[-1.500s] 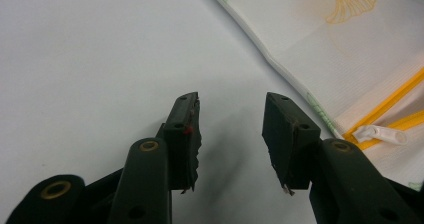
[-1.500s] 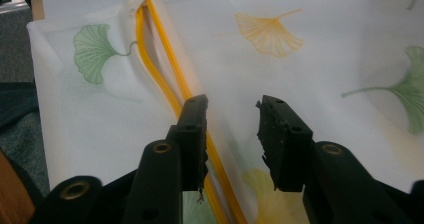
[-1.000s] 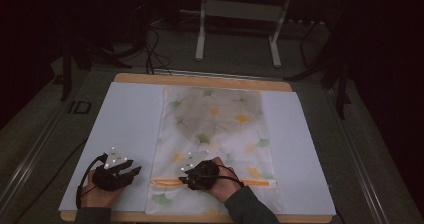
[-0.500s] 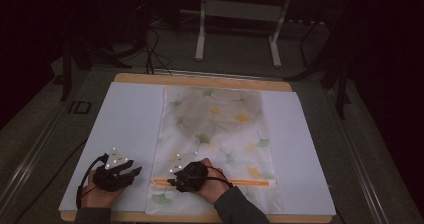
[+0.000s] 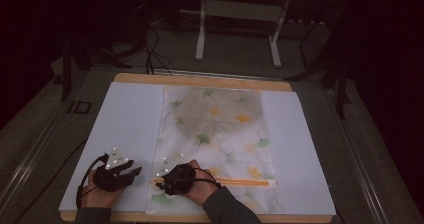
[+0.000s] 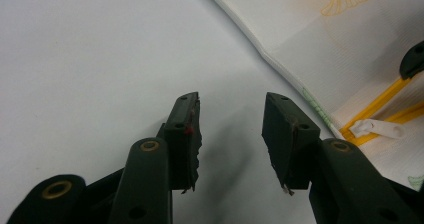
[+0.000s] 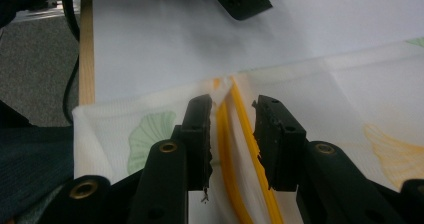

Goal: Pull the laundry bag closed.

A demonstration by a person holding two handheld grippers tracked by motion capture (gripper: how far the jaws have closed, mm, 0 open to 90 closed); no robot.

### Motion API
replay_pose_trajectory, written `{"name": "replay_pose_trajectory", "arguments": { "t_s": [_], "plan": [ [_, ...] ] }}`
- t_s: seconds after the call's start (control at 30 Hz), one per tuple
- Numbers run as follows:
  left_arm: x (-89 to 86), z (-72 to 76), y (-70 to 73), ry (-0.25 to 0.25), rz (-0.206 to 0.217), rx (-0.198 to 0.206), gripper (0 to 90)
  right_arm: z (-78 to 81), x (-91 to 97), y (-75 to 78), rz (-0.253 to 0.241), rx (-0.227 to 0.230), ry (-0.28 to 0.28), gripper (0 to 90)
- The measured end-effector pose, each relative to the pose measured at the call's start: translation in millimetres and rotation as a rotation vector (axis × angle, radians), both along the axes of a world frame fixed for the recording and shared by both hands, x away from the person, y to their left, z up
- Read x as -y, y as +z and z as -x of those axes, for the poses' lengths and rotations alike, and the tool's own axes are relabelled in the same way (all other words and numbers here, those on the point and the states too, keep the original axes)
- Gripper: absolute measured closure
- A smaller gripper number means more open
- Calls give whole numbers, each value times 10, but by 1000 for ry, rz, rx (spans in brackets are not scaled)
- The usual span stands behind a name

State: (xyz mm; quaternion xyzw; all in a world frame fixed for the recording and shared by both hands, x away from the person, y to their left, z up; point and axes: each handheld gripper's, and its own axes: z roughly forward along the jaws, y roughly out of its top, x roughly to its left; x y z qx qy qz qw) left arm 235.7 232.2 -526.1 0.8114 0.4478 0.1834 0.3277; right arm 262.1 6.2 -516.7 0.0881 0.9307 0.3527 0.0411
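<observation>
Right gripper [image 7: 232, 129] straddles orange zipper track [image 7: 225, 134] at near-left end of leaf-print mesh bag [image 5: 220, 134], jaws apart, just been closing slightly. Left gripper [image 6: 230, 129] open over bare white mat [image 5: 125, 119]. Bag looks light, floppy; stiffer zipper edge likely best hold.

High view above the table [image 5: 125, 109] looking forward-down, tongs views close, low — all sharing the yellow zipper [image 7: 227, 149].

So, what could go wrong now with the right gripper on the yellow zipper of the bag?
1. The right gripper straddles the yellow zipper near its end; its fingers, just closing, may pinch the thin leaf-print bag fabric too.
2. The left gripper stands open beside the bag, not holding it, so the bag may slide.
</observation>
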Motion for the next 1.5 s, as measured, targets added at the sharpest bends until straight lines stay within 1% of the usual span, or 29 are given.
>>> {"name": "replay_pose_trajectory", "arguments": {
  "t_s": [0.13,0.17,0.27,0.4,0.43,0.5,0.53,0.6,0.73,0.87,0.97,1.1,1.17,1.2,1.23,1.27,1.3,1.37,1.4,1.43,1.47,1.5],
  "plan": [
    [-2,-1,-1,-2,-1,-1,586,4,-53,-15,-3,-3,5,666],
    [0,-1,0,-5,-3,-1,586,-3,-93,-33,2,-10,12,661],
    [0,-2,2,-6,-3,-1,586,2,-150,-53,6,-11,18,655],
    [1,-2,0,-7,-3,0,586,5,-215,-72,18,-6,24,662],
    [0,-1,0,-8,-4,0,585,-7,-227,-83,28,-2,26,675],
    [-1,1,3,-11,-6,0,584,-12,-231,-91,31,-4,22,690],
    [-3,3,6,-12,-7,1,583,-32,-226,-108,36,-11,29,717],
    [-3,2,3,-11,-6,1,583,-45,-211,-116,48,-12,33,740],
    [8,3,0,-13,-6,1,582,-80,-189,-117,47,-21,33,783],
    [8,4,-1,-12,-5,2,582,-100,-199,-102,54,-15,34,821],
    [7,5,-1,-12,-4,2,582,-103,-211,-105,55,-16,38,818],
    [5,6,0,-13,-3,2,582,-111,-248,-106,71,-15,54,785],
    [5,6,0,-14,-3,2,582,-111,-263,-106,76,-6,62,783],
    [8,7,0,-16,-5,2,582,-109,-276,-97,90,2,74,783],
    [8,7,0,-16,-5,2,582,-109,-276,-97,90,2,74,783],
    [10,6,0,-20,-5,2,581,-107,-294,-86,109,7,89,786],
    [12,6,0,-21,-5,2,581,-107,-294,-86,109,7,89,786],
    [15,9,0,-22,-3,3,582,-102,-332,-65,142,19,110,811],
    [14,10,2,-23,-3,3,582,-102,-332,-65,142,19,110,811],
    [12,12,4,-23,-2,3,581,-102,-345,-60,152,27,116,823],
    [10,15,7,-23,-2,3,581,-106,-351,-53,162,23,121,827],
    [8,18,9,-25,-1,4,581,-106,-351,-53,162,23,121,827]
  ]
}}
